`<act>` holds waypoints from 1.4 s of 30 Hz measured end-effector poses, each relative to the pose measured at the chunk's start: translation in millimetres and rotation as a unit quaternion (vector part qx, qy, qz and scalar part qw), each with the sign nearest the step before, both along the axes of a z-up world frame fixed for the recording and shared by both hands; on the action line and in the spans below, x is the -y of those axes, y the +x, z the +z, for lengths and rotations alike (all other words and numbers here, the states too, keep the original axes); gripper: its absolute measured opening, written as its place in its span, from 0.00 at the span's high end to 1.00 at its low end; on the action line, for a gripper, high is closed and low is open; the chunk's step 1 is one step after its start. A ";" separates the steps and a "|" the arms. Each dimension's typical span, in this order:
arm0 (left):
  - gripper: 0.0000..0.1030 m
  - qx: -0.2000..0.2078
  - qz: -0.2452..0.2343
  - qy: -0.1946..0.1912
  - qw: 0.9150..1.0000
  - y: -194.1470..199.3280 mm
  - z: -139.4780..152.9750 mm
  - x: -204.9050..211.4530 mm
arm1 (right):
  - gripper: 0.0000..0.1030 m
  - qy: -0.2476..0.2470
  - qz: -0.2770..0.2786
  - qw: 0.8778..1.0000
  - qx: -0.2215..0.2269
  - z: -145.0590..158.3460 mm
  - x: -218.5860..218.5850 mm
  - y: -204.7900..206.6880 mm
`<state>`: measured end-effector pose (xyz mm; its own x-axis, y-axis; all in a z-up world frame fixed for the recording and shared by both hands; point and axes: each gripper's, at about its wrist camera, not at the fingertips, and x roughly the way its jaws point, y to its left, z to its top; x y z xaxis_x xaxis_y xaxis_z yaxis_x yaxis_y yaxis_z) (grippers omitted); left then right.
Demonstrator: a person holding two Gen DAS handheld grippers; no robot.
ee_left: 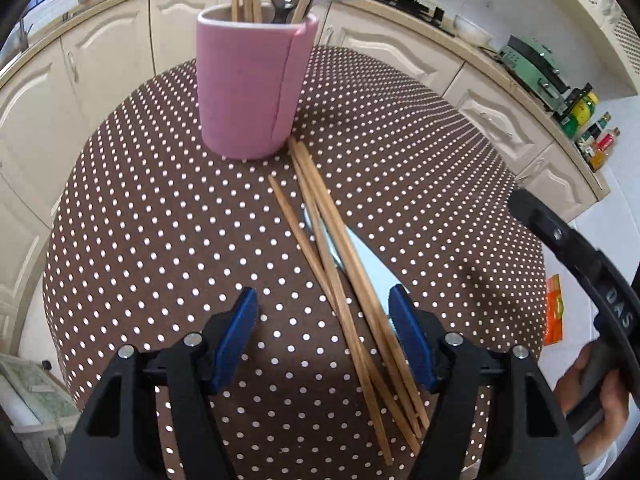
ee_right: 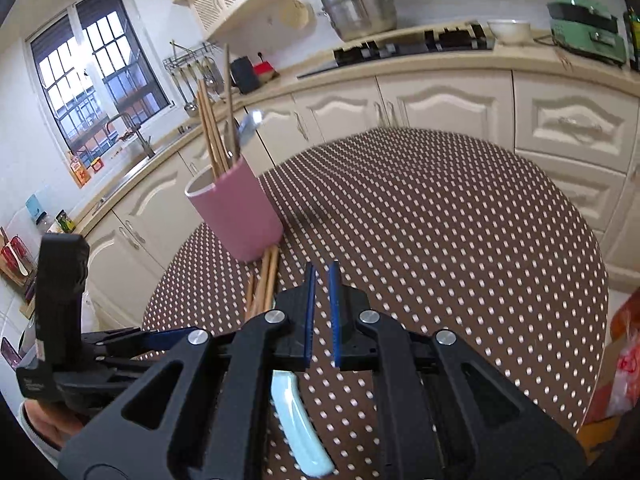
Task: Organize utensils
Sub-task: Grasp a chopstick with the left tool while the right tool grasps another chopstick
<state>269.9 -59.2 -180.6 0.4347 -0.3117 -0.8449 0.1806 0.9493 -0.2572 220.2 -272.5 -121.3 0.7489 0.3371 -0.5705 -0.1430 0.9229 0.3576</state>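
My worktop (ee_left: pixel 160 240) wears a brown cloth with a regular grid of small white dots. The cup (ee_left: pixel 248 88) on it is plain dusty pink with a pale rim. The chopsticks (ee_left: pixel 348 292) are light tan wood. My left hand-held gripper (ee_left: pixel 323 336) is black with blue pads; my right hand-held gripper (ee_right: pixel 321 312) matches it. The handle (ee_right: pixel 296 420) below it is pale aqua. The cabinets (ee_right: pixel 440 108) are cream.
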 end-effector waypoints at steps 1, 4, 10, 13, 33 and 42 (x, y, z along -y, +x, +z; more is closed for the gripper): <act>0.46 -0.001 -0.002 0.000 1.000 0.2 -2.4 1.3 | 0.92 0.005 0.000 1.000 -0.007 -3.5 3.4 -0.9; 0.62 -0.026 -0.006 -0.016 1.000 3.9 -11.3 4.4 | 0.92 0.014 0.000 1.000 -0.018 -8.8 9.8 -4.0; 0.91 -0.031 -0.003 -0.015 0.999 4.2 -20.4 7.0 | 0.77 0.018 0.005 0.999 -0.030 -12.6 15.5 -9.5; 0.93 -0.030 0.000 -0.017 0.999 3.4 -18.2 6.8 | 0.53 0.018 0.005 0.999 -0.026 -10.4 15.2 -10.3; 0.94 -0.010 0.039 -0.004 0.999 -54.3 -13.4 -74.5 | 0.53 -0.055 0.080 0.989 -0.113 -23.7 -45.2 27.0; 0.78 -0.025 0.068 -0.024 0.997 -35.1 -17.7 -89.4 | 0.53 -0.069 0.099 0.983 -0.140 -25.1 -63.6 46.2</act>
<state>234.8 30.2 -198.3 0.4340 -0.2943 -0.8515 0.0378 0.9503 -0.3092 266.4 -208.9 -146.4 0.4827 0.3661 -0.7956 -0.2386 0.9290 0.2827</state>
